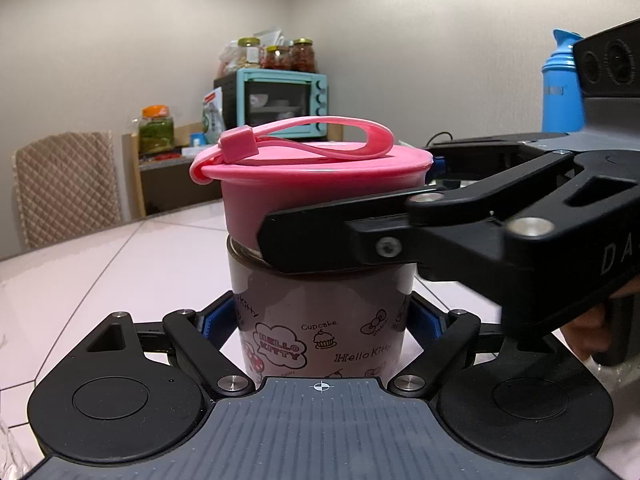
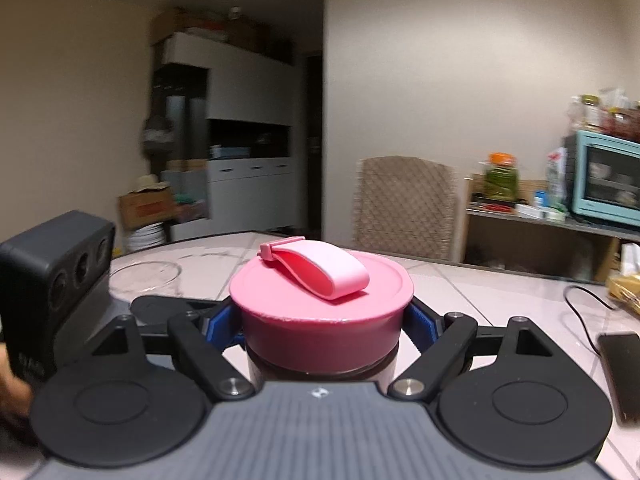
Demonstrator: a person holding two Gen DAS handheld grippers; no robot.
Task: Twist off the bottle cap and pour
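A brown Hello Kitty bottle (image 1: 320,320) stands upright on the pale tiled table (image 1: 120,272). Its wide pink cap (image 1: 320,188) carries a pink strap loop (image 1: 312,136). My left gripper (image 1: 322,322) is shut on the bottle's body, a blue pad (image 1: 210,322) pressed to each side. My right gripper (image 2: 322,326) comes in from the right and is shut on the pink cap (image 2: 320,300); one black finger (image 1: 340,236) crosses the cap's lower edge. In the right wrist view the bottle below the cap is mostly hidden.
A blue thermos (image 1: 562,84) stands behind the right gripper. A clear glass dish (image 2: 144,276) lies on the table to the left, a dark phone (image 2: 620,372) and a cable (image 2: 588,300) to the right. A chair (image 2: 404,208) and a teal oven (image 1: 280,104) stand beyond.
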